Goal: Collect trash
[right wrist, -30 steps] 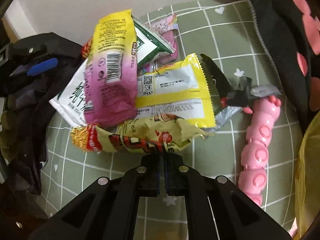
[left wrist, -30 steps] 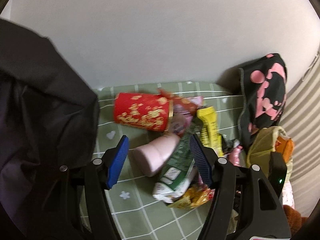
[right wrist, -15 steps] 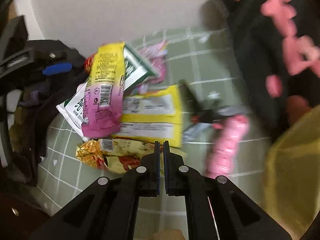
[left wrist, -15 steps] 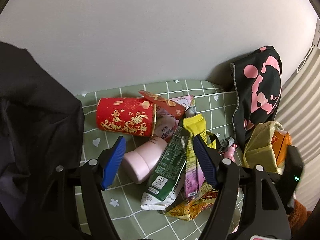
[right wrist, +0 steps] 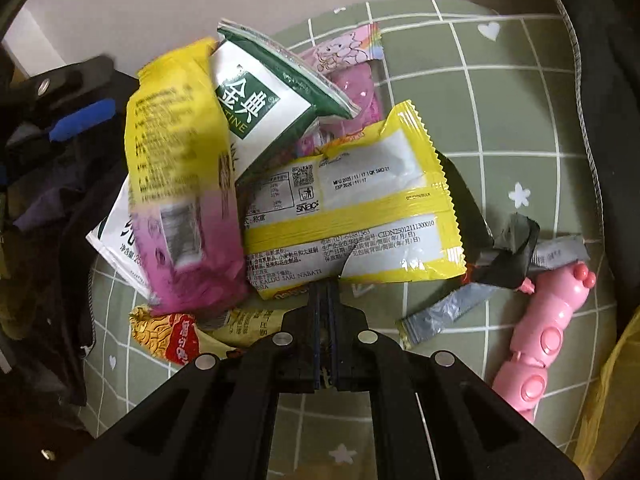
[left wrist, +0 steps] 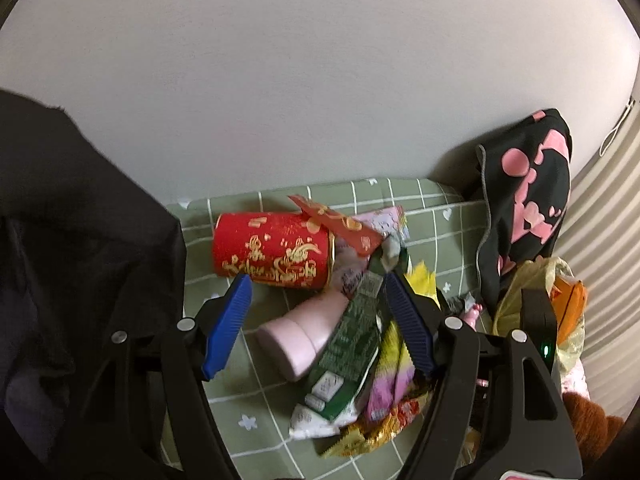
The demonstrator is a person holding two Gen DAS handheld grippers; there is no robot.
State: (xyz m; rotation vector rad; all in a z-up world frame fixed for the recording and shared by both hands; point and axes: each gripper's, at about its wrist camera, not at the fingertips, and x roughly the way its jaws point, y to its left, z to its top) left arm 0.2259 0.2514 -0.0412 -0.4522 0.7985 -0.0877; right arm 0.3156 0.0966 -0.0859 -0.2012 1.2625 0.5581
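Several snack wrappers [right wrist: 348, 216] lie heaped near the middle of the green checked bed sheet [right wrist: 500, 128], beside a red can [left wrist: 272, 250] and a pink bottle [left wrist: 304, 332]. Left gripper [left wrist: 316, 316] hangs with jaws apart over the bottle; right gripper [right wrist: 326, 292] is pressed together, apparently pinching the yellow wrapper's edge. Lifting slowly should keep it from slipping.

Glossy plastic film is shining on the yellow wrapper [right wrist: 352, 216] and the green-and-white pouch [right wrist: 260, 108]. The pink toy [right wrist: 544, 328] is looking like smooth moulded plastic. The green checked cloth [right wrist: 500, 120] is lying matt; ribbed blue fingers [left wrist: 228, 328] are looking rubbery.
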